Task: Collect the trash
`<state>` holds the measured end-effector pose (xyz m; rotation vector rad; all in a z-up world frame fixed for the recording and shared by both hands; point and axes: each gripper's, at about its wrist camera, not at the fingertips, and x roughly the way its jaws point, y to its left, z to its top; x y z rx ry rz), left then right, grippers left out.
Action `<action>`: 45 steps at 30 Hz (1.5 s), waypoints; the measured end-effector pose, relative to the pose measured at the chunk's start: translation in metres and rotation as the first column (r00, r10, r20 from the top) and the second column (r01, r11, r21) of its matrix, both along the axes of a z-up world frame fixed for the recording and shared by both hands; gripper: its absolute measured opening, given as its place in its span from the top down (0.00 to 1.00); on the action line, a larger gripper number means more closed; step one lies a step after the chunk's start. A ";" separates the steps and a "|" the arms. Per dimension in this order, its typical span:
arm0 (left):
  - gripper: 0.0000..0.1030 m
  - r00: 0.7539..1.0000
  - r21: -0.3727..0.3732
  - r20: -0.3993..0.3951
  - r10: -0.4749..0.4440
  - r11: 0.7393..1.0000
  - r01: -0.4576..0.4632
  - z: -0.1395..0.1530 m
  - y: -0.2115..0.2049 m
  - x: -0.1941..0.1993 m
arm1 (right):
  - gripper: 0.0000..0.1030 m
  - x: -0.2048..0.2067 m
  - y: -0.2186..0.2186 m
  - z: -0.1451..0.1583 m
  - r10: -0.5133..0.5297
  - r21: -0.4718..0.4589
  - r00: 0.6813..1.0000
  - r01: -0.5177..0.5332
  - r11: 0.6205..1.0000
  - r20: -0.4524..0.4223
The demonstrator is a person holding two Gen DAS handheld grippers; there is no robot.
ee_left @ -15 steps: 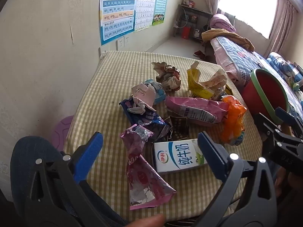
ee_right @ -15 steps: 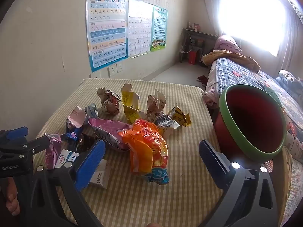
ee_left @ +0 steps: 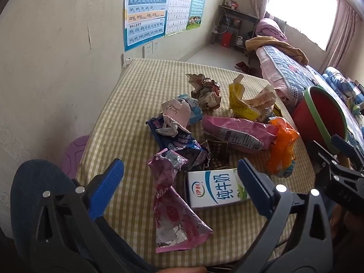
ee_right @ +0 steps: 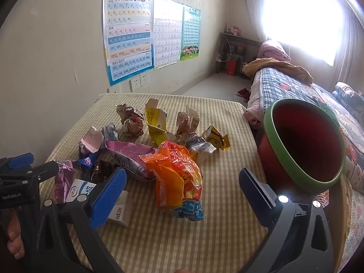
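While both jaws gape empty, milk carton [ee_left: 216, 187] reads "纯牛奶"; left gripper [ee_right: 20, 179] marked "GenRobot.AI".

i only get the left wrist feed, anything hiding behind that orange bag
Observer: Yes. In the right wrist view a small yellow wrapper lies beyond the orange bag, toward the bin side.
Operator: is the bin empty
Observer: The right wrist view looks into the red bin; no trash shows inside, though its bottom is dark.
Operator: what's in front of the right gripper
Observer: The right gripper is open, with the orange bag lying between its jaws' lines, untouched by the pads.
Operator: anything on the milk carton's side
Observer: The milk carton has a white side panel with printed text, facing the right camera.
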<state>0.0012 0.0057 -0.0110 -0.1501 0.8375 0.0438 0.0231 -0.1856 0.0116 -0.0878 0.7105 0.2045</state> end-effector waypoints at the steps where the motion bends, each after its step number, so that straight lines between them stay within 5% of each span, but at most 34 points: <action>1: 0.05 1.000 0.000 0.000 0.000 1.000 0.000 -0.001 0.000 0.000 | 0.07 0.000 -0.001 0.000 0.001 0.001 1.000 -0.001 1.000 -0.001; 45: 0.05 0.999 -0.032 -0.027 0.019 0.999 -0.020 0.005 0.004 0.007 | 0.07 0.004 0.003 -0.007 0.000 -0.005 1.000 0.000 1.000 -0.021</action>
